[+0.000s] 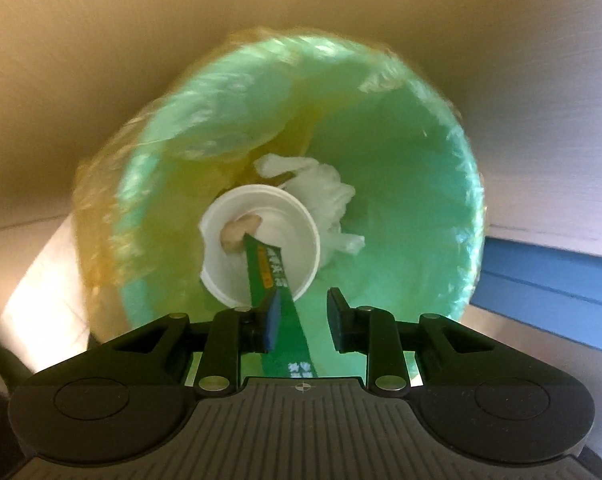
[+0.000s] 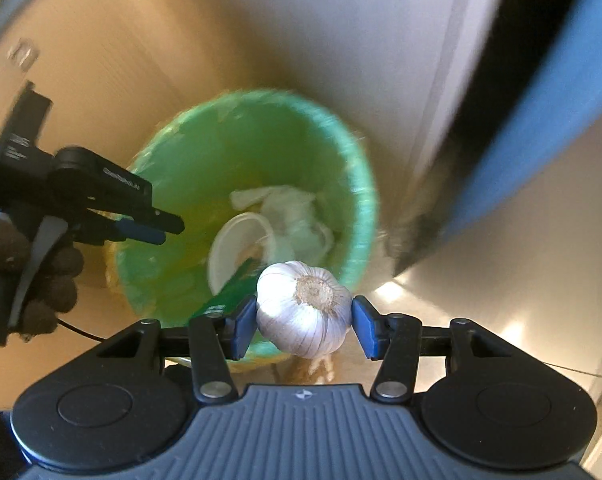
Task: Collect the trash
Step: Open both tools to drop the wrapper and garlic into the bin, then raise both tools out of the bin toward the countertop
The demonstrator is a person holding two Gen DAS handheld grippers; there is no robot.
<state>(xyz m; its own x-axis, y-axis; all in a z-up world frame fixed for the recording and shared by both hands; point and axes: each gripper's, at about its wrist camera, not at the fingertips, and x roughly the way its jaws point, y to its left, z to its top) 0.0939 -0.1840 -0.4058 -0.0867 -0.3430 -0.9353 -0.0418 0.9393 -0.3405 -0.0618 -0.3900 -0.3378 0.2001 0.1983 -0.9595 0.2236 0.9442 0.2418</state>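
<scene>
I look down into a bin with a green liner (image 1: 473, 200). In it lie a white cup (image 1: 229, 276), a brown scrap (image 1: 239, 230) and a crumpled white bag (image 1: 329, 196). A green wrapper strip (image 1: 265, 268) hangs between the jaws of my left gripper (image 1: 303, 312), its lower end in the cup. It rests against the left pad only, and the jaws stand apart. In the right wrist view my right gripper (image 2: 305, 320) is shut on a white garlic bulb (image 2: 305, 308), just over the bin's (image 2: 361, 200) near rim. The left gripper (image 2: 172, 231) shows there above the bin's left side.
A gloved hand (image 2: 49, 276) holds the left gripper, with a thin cable (image 2: 81, 332) trailing below it. A blue and black object (image 2: 541, 120) looms at the upper right, blurred. A blue band (image 1: 553, 292) lies right of the bin. Pale floor surrounds the bin.
</scene>
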